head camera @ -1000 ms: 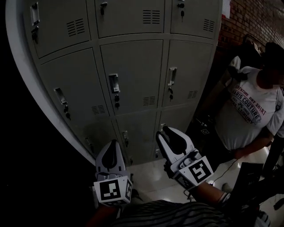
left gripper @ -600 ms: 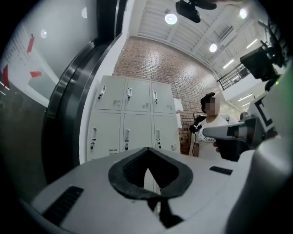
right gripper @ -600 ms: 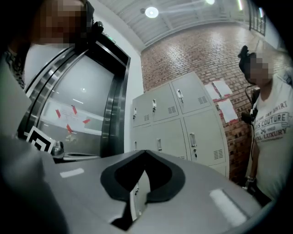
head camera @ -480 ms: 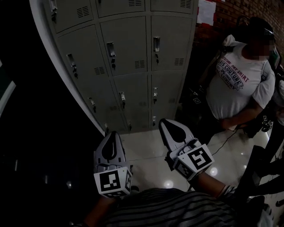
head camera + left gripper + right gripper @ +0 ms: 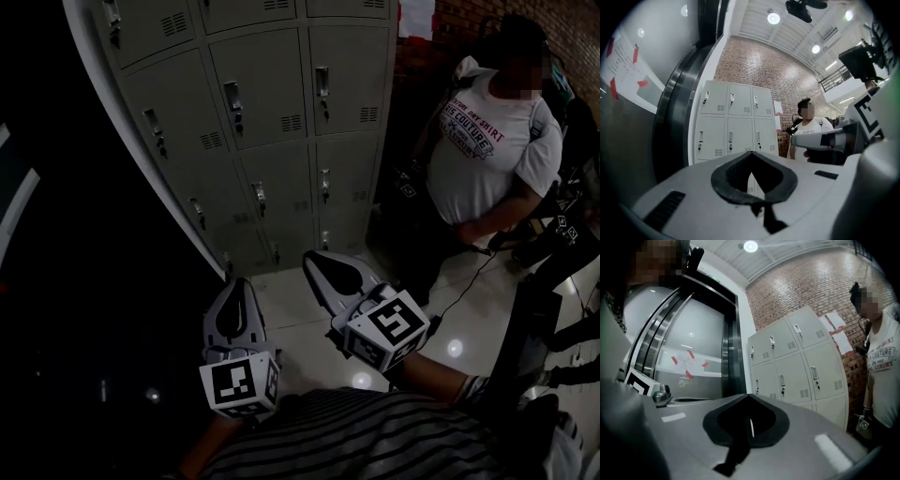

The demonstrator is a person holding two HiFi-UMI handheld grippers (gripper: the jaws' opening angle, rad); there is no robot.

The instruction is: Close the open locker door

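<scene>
Head view: grey metal locker bank (image 5: 272,122) fills upper left to upper centre of frame. Three columns of doors, each with latch handle and vent slots. Every door in view lies flush with its frame; cannot pick out one standing ajar. Bank's left edge is lost in a dark wall. Its right edge ends just beside a person in a white printed T-shirt (image 5: 487,150), upper right.

Glossy pale tiled floor (image 5: 300,314) lies open between the foot of the bank and the grippers.

Left gripper (image 5: 237,291) at lower centre-left, tips aimed at the bank's base and well apart from it. Right gripper (image 5: 323,265) just to its right, not touching it, angled up-left toward the lockers.

Left gripper view: left gripper (image 5: 751,153) has jaws pressed together, nothing pinched. Locker bank (image 5: 733,124) upright at mid-frame beyond the tips, red brick wall (image 5: 778,75) behind it.

Right gripper view: right gripper (image 5: 749,397) also pressed together, only a thin slit of light, nothing held. Locker bank (image 5: 801,366) at centre right, a dark metal door frame (image 5: 729,348) along its left edge.
</scene>
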